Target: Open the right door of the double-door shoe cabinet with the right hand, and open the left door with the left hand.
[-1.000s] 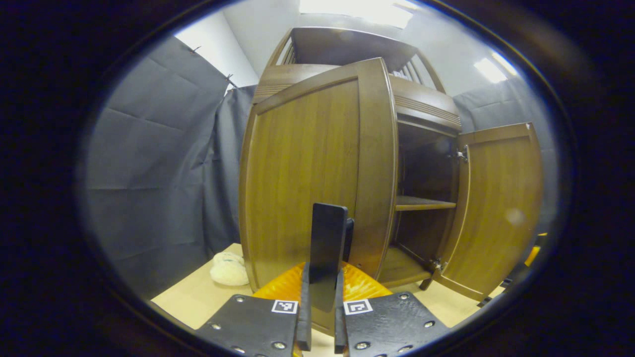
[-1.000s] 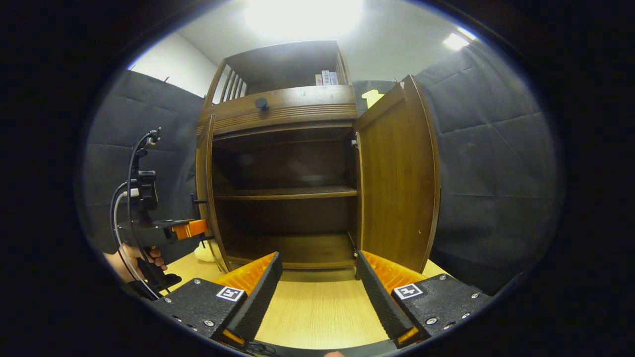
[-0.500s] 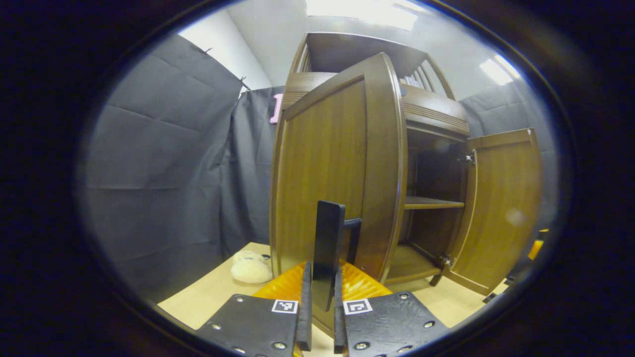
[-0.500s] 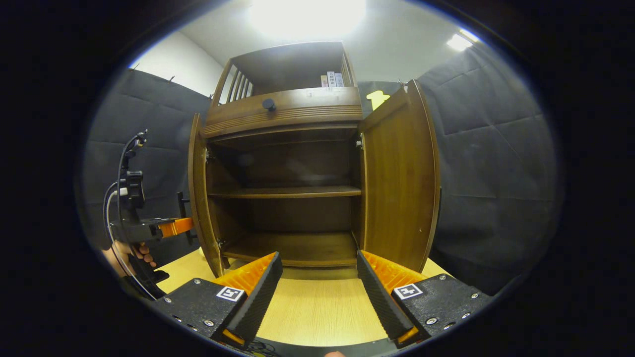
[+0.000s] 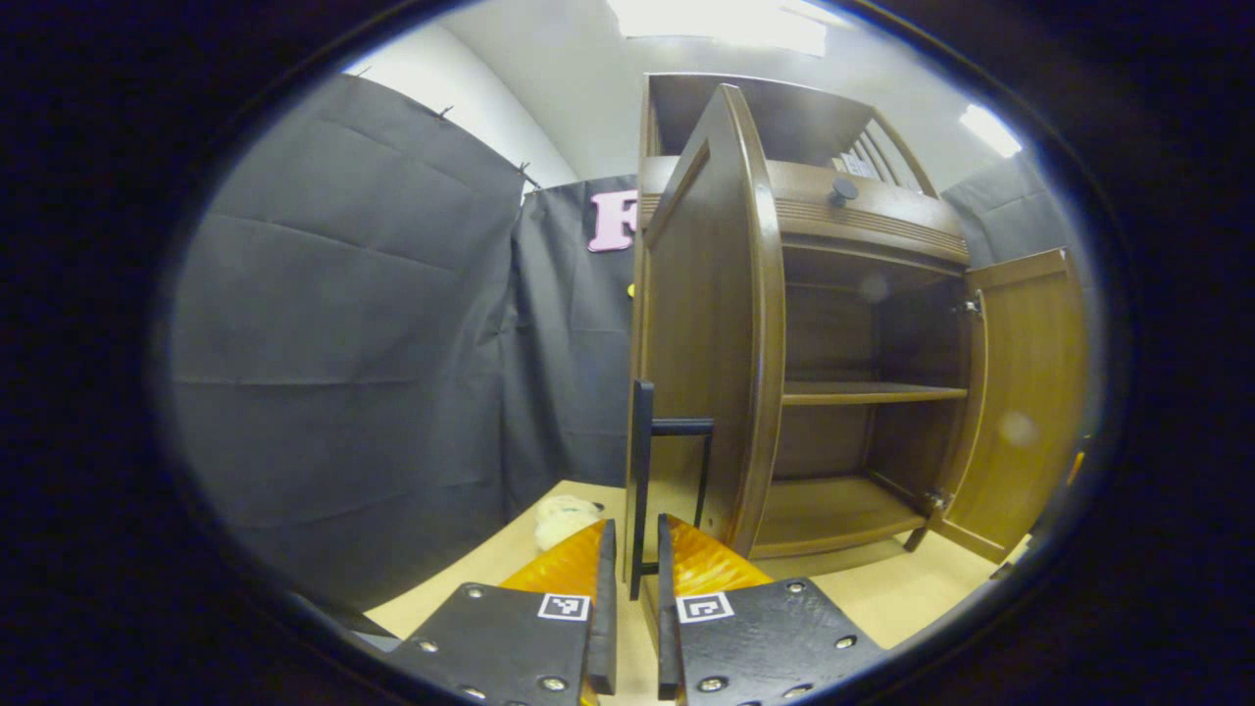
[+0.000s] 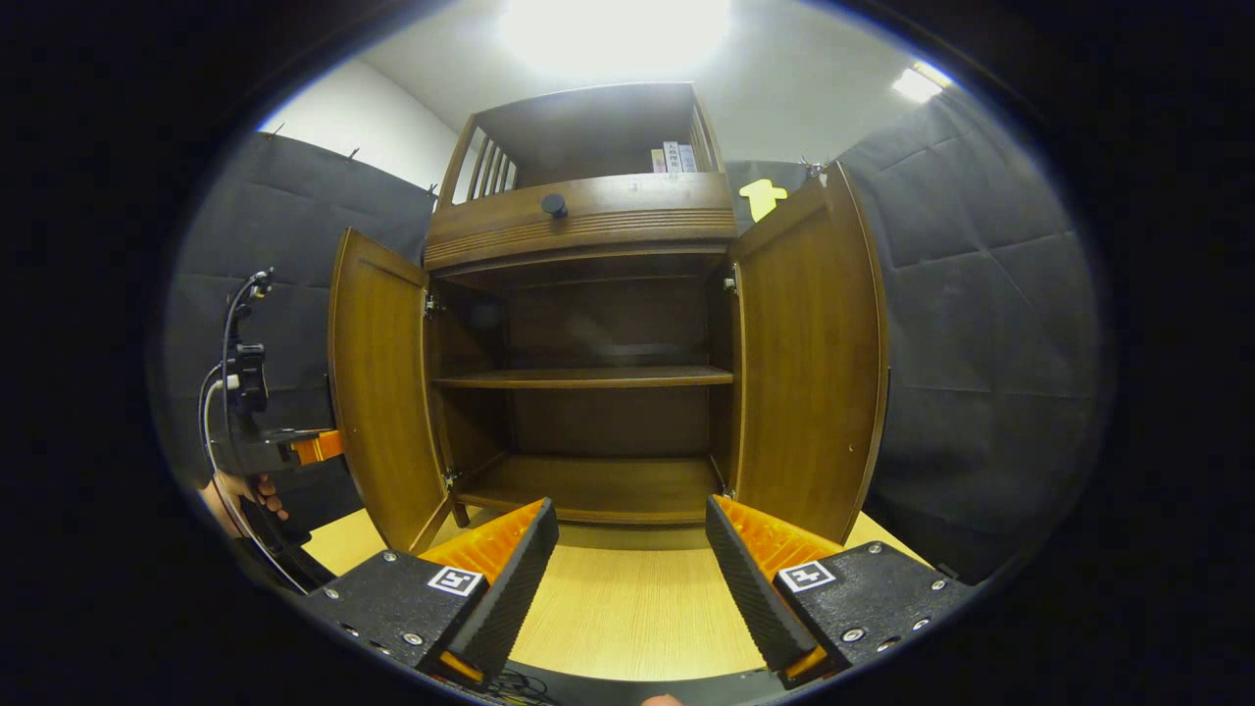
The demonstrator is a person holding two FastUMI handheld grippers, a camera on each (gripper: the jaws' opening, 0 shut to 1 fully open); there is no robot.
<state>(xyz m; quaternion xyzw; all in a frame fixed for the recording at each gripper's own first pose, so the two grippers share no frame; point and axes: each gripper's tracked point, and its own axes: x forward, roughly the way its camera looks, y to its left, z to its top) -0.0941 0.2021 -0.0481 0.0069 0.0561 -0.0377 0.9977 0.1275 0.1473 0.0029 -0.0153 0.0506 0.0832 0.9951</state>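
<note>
Both doors of the shoe cabinet (image 6: 588, 294) read open: right door (image 6: 809, 363) and left door (image 6: 382, 392) swung wide. Our left gripper (image 5: 632, 579) is clamped on the left door handle (image 5: 642, 480); right gripper (image 6: 627, 569) gapes, holding nothing. Only release left, we judge.

Both gripper views low, facing the shared shoe cabinet (image 6: 588, 333).

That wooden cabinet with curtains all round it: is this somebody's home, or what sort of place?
Probably a staged recording booth, not a home. Dark cloth walls hang around a lone shoe cabinet standing on a pale floor, and a hand holds a cabled gripper beside its left door.
</note>
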